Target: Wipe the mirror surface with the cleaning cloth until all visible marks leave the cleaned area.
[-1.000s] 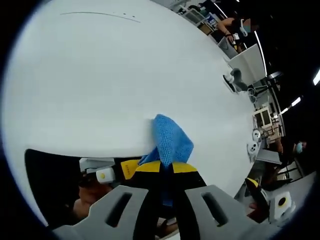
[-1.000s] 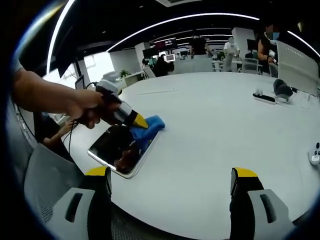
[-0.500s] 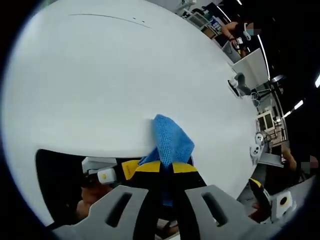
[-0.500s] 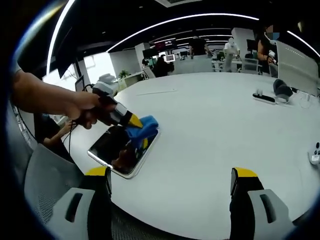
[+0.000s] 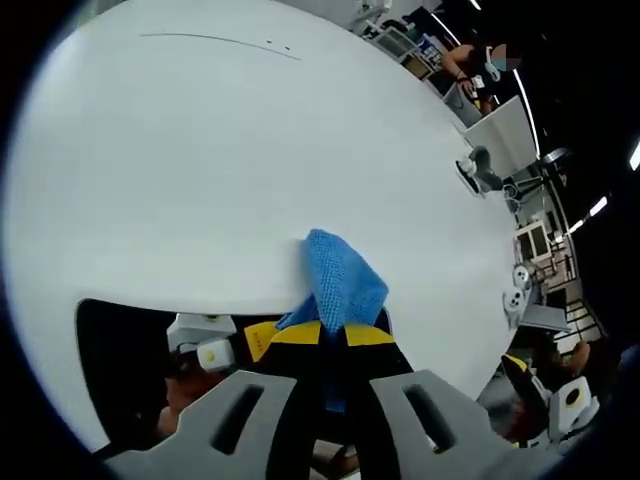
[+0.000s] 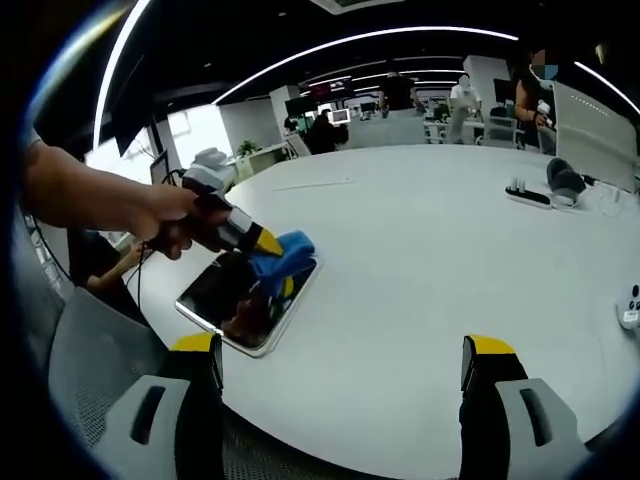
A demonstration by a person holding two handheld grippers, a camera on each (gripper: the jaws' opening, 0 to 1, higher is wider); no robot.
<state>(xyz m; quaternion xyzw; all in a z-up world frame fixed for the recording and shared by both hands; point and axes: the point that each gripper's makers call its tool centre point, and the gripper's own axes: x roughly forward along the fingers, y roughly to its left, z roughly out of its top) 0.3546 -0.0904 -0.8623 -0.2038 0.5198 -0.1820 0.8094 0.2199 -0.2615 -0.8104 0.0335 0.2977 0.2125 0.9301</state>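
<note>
Left gripper (image 5: 333, 345): clamped on the blue cloth (image 5: 342, 280), low centre of the left gripper view.
Right gripper (image 6: 340, 375): jaws wide apart, holding nothing, bottom of the right gripper view.
Mirror (image 6: 247, 300): lay flat near the table (image 6: 420, 260) edge, left of centre, cloth pressed on its far end.
Risk: a hard stroke could have shoved the unheld mirror off the edge.
Risk: the cloth might have slipped loose.

Mirror (image 6: 246, 302) flat on table (image 6: 420, 260) near edge; cloth (image 6: 283, 256) on mirror's far end.
</note>
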